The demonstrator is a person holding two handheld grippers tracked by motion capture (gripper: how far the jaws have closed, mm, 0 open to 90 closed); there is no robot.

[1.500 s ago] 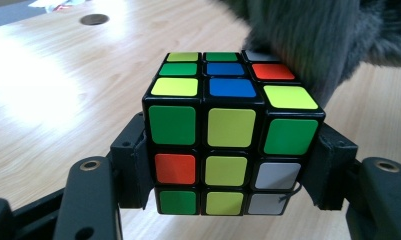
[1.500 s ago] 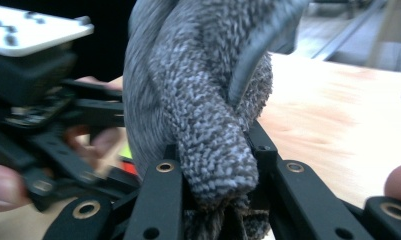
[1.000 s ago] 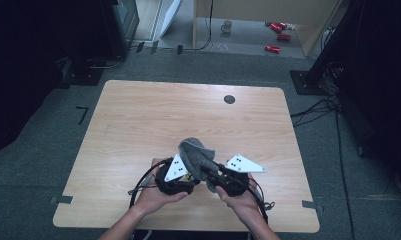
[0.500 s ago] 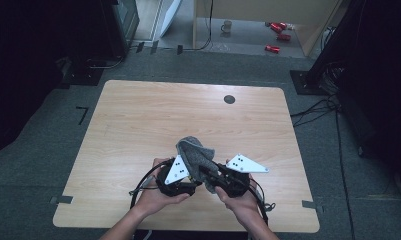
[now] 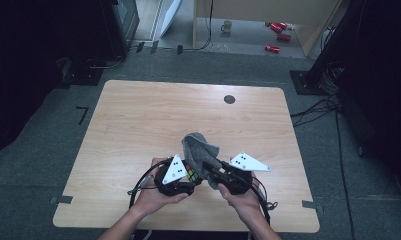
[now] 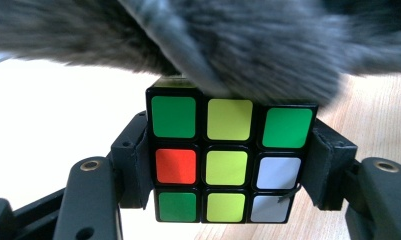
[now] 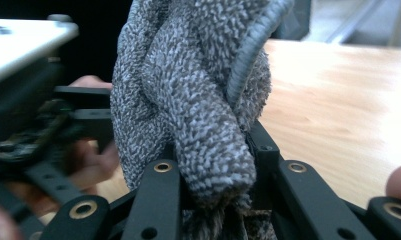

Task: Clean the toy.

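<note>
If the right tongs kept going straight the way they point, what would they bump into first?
Probably the cube held in the left tongs. The right tongs, gripping the grey cloth, point toward it, though depth is hard to judge.

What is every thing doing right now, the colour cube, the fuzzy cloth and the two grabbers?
Cube: scrambled, clamped between the left gripper's jaws, the cloth touching its top.
Grey cloth: bunched up, pinched in the right gripper's jaws, draped over the cube.
Left gripper: shut on the cube, held above the table.
Right gripper: shut on the cloth.
</note>
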